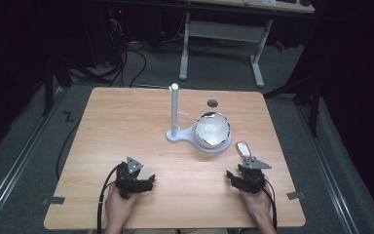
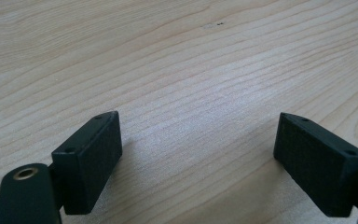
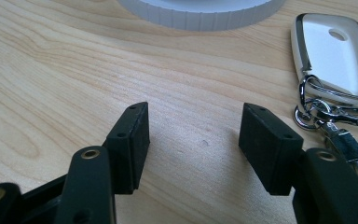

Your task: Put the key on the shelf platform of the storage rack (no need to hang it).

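A white key fob [image 3: 333, 56] with a metal key ring [image 3: 307, 109] is lying on the desk [image 1: 126, 126] toward its right edge, just beside the round white base of a stand [image 1: 213, 131] with an upright post [image 1: 174, 109]. The right tool [image 3: 193, 140] is resting near the front edge with jaws parted, gripping nothing, the fob just beside it. The left tool [image 2: 198, 158] is sitting near the front edge too, jaws standing wide over bare wood.
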The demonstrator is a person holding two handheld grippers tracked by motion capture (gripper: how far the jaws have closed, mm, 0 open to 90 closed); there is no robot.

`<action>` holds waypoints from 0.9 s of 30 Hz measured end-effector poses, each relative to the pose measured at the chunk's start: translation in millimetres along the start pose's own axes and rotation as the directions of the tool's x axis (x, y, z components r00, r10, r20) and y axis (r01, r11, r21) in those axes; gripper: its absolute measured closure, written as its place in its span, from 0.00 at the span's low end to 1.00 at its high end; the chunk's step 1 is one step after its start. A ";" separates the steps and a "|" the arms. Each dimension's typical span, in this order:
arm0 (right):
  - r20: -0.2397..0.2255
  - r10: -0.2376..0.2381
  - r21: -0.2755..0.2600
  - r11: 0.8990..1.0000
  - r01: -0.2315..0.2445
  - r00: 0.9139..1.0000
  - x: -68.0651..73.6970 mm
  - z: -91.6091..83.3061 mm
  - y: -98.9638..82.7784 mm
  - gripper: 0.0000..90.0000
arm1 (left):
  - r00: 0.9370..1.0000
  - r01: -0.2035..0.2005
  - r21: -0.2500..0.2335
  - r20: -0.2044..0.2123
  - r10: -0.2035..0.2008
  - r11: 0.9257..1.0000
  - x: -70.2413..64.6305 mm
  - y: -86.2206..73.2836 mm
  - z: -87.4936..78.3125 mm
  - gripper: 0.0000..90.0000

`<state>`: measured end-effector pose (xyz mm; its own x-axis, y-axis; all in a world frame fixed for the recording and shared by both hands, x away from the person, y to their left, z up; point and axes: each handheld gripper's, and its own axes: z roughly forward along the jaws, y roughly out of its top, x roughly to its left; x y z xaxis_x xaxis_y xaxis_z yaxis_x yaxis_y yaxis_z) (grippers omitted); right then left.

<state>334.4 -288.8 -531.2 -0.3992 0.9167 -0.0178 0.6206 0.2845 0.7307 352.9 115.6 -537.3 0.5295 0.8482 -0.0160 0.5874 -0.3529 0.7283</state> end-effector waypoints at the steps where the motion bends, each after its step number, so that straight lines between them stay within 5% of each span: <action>1: -0.001 0.002 0.000 1.000 -0.002 1.000 0.0 -0.3 -0.1 0.50 | 1.000 0.000 0.000 0.000 0.000 1.000 0.0 0.0 0.0 0.17; 27: -0.007 0.063 -0.063 0.996 -0.064 0.998 -13.8 -24.5 -0.5 0.57 | 1.000 0.000 -0.001 0.000 0.000 1.000 0.0 0.0 0.1 0.17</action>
<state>323.0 -308.4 -514.6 -0.3641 0.9308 0.0334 0.6007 0.2073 0.7722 352.9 115.6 -537.4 0.5296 0.8481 -0.0160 0.5864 -0.3525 0.7293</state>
